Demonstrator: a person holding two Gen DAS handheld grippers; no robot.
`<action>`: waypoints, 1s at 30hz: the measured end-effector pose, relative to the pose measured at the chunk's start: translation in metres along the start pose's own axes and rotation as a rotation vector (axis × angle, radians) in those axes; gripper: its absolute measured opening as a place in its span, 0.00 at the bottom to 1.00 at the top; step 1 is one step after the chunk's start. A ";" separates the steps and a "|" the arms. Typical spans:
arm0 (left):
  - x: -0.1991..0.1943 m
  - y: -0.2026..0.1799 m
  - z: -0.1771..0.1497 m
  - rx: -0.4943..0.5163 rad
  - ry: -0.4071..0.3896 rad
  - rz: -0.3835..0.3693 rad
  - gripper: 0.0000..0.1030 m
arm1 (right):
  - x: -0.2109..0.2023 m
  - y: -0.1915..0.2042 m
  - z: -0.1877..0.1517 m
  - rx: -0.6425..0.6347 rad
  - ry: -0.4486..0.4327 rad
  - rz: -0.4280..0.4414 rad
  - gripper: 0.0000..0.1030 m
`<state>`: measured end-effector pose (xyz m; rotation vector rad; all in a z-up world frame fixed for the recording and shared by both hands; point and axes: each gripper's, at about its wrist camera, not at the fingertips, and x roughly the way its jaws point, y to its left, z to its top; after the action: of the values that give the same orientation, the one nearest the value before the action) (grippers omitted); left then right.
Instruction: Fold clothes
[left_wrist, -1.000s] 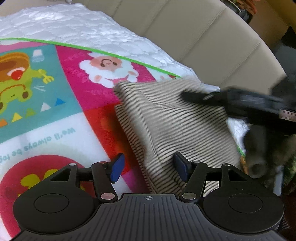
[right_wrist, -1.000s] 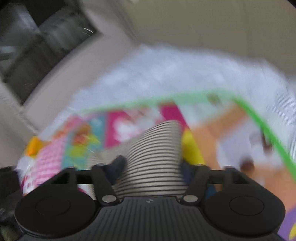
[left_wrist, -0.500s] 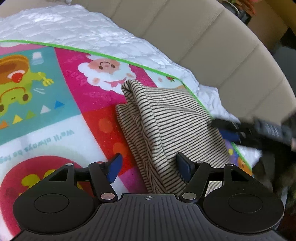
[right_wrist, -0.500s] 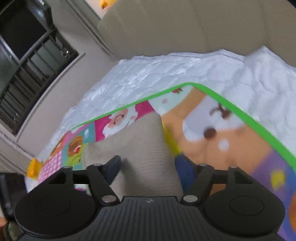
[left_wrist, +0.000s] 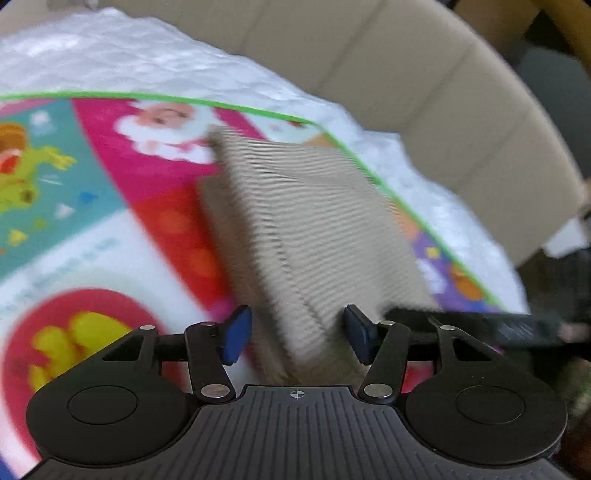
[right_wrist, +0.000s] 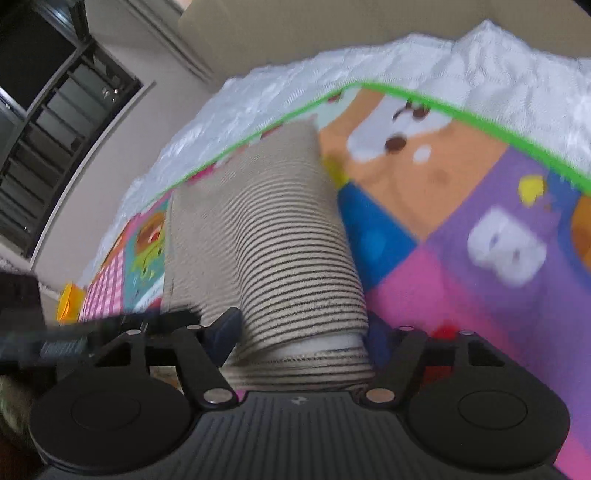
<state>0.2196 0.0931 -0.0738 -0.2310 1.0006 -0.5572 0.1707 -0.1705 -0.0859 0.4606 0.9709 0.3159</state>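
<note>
A white quilted cover (left_wrist: 155, 62) is spread against a beige padded backrest (left_wrist: 424, 85), and a colourful cartoon-print mat (left_wrist: 92, 221) edged in green is laid over it. A folded beige garment with dark stripes (left_wrist: 306, 225) is positioned on the mat near its green-edged corner. The left gripper (left_wrist: 295, 334) is held wide open, its jaws astride the garment's near end, nothing being clamped. The right gripper (right_wrist: 303, 341) is likewise held wide open, with the garment's rounded fold located between its jaws.
</note>
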 end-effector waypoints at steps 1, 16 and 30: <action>0.001 0.002 0.001 -0.011 0.002 0.002 0.64 | 0.001 0.004 -0.001 -0.040 -0.005 -0.019 0.68; 0.030 0.022 0.002 -0.228 -0.031 -0.101 0.90 | -0.007 0.022 -0.001 -0.196 -0.044 -0.086 0.73; 0.040 0.010 0.002 -0.197 -0.054 -0.110 0.82 | 0.000 -0.023 0.055 0.051 -0.142 0.109 0.84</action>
<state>0.2410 0.0796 -0.1059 -0.4758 0.9952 -0.5497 0.2181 -0.2030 -0.0710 0.5756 0.8187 0.3522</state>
